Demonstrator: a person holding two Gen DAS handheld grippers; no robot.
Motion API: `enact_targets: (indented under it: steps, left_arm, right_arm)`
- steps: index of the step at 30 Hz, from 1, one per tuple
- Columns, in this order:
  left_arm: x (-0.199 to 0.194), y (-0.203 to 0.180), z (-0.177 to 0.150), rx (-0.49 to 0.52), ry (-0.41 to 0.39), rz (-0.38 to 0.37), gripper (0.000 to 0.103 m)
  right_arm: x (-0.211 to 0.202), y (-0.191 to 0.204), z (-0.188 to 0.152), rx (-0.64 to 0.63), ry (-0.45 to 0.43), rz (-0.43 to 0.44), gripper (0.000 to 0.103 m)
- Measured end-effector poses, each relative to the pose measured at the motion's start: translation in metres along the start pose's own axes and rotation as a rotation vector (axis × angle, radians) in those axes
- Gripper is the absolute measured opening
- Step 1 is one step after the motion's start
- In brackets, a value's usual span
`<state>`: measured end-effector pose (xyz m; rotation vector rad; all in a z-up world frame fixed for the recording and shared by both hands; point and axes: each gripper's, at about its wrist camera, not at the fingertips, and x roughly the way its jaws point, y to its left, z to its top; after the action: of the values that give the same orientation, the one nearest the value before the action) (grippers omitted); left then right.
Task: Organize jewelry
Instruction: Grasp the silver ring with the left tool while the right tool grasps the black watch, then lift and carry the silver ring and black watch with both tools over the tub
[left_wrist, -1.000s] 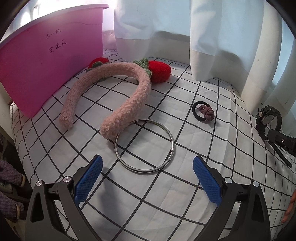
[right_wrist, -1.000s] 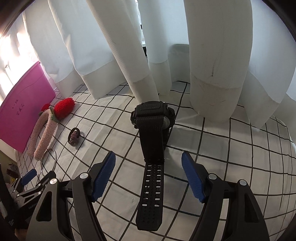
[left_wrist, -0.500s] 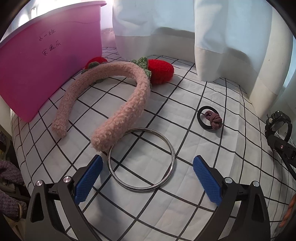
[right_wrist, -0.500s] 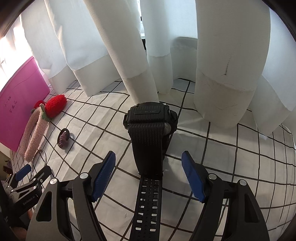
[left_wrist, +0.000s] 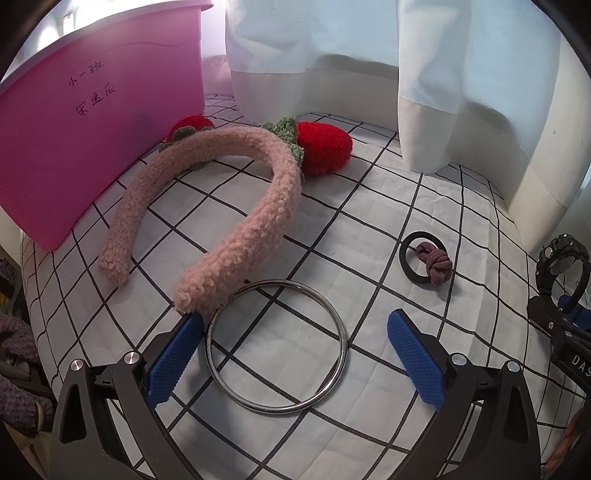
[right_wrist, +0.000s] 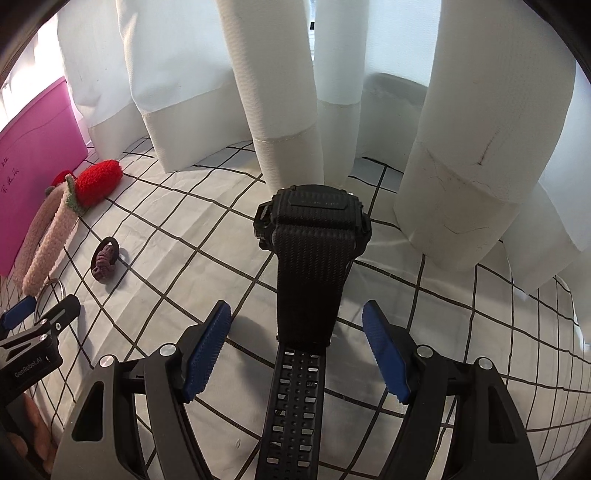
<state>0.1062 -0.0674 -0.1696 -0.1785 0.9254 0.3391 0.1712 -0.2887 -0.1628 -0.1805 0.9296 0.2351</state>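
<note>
Both grippers closer than 1 s ago. Left gripper wide open around metal ring, right gripper wide open astride black watch; neither grips. Nothing in pink bin; headband, hair tie on cloth.

Right gripper: jaws spread wide, blue pads on either side of the black watch, not touching it. Watch lies on the checked cloth, case toward the white curtains, perforated strap running back between the jaws. Toward the cloth's left edge: knotted hair tie, pink fuzzy headband with red strawberry, pink bin, part of a metal ring, and the left gripper.
</note>
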Motion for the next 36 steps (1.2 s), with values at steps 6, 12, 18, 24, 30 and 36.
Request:
enact_targets:
  steps: [6,12,18,24,30,36]
  left_arm:
    - [-0.009,0.000,-0.005,0.011,-0.039,-0.013,0.071]
    - [-0.011,0.001,-0.007,0.012,-0.044,-0.026,0.070]
    - [-0.019,0.006,-0.015,0.006,-0.049,-0.040,0.070]
    - [-0.036,0.016,-0.023,0.016,-0.070,-0.061,0.070]
    - [-0.055,0.022,-0.023,0.025,-0.094,-0.091,0.070]
    - [-0.070,0.026,-0.019,0.028,-0.124,-0.108,0.070]
  right_arm:
    - [-0.006,-0.006,-0.002,0.043,-0.038,0.031,0.064]
    - [-0.012,-0.011,-0.001,0.048,-0.074,0.008,0.023]
    - [-0.024,-0.013,-0.002,0.043,-0.113,0.022,0.023]
    - [-0.038,-0.014,-0.006,0.050,-0.129,0.058,0.023]
    - [-0.050,-0.011,-0.007,0.053,-0.134,0.090,0.022]
    - [-0.057,-0.003,-0.006,0.039,-0.138,0.115,0.021]
